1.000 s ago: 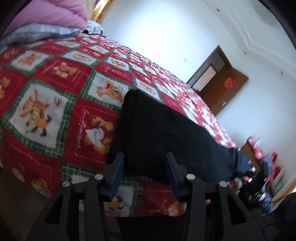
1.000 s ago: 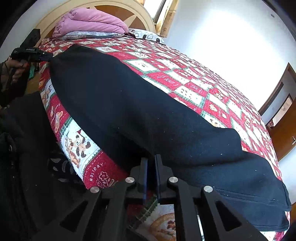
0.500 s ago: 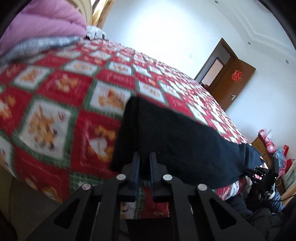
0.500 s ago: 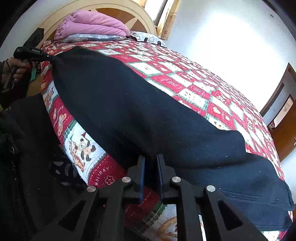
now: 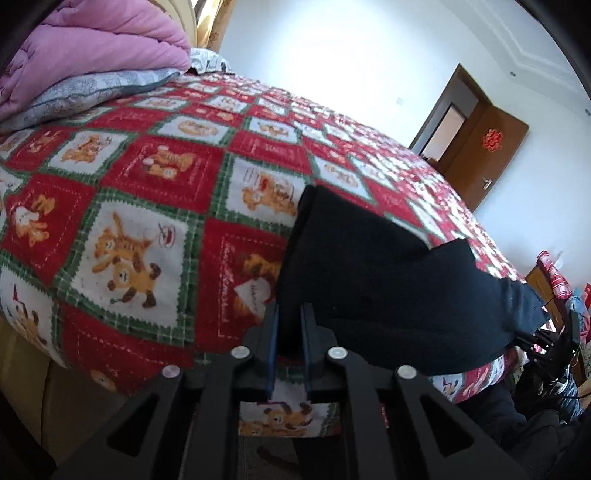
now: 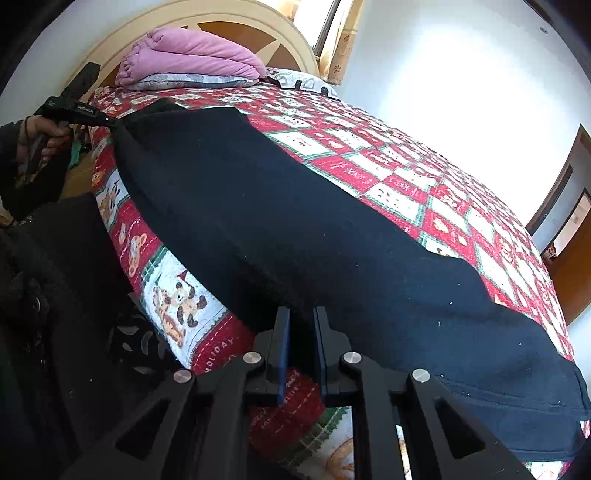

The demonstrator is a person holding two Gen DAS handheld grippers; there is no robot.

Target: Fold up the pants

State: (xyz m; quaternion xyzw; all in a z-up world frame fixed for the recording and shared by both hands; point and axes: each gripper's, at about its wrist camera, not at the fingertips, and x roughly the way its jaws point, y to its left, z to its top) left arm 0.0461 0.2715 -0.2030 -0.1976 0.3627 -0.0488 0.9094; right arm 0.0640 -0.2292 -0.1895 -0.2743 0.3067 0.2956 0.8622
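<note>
Black pants [image 6: 314,236] lie lengthwise along the near edge of the bed, on a red, green and white patchwork quilt [image 5: 155,206]. In the left wrist view the pants [image 5: 388,280] run off to the right. My left gripper [image 5: 290,317] is shut on the pants' near-left edge, with black cloth pinched between the jaws. My right gripper [image 6: 301,321] is shut on the pants' near edge further along. The left gripper also shows far left in the right wrist view [image 6: 110,122], at the pants' end. The right gripper shows far right in the left wrist view [image 5: 532,341].
A folded pink comforter [image 6: 192,55] on a grey pillow [image 5: 92,92] lies at the head of the bed by the headboard [image 6: 221,22]. A brown door [image 5: 487,155] stands at the far wall. The person's dark clothing [image 6: 55,295] is close to the bed edge.
The left gripper went from open to shut on the pants' edge and lifted slightly. The right gripper stayed clamped on the cloth, its jaws a little wider apart now.
</note>
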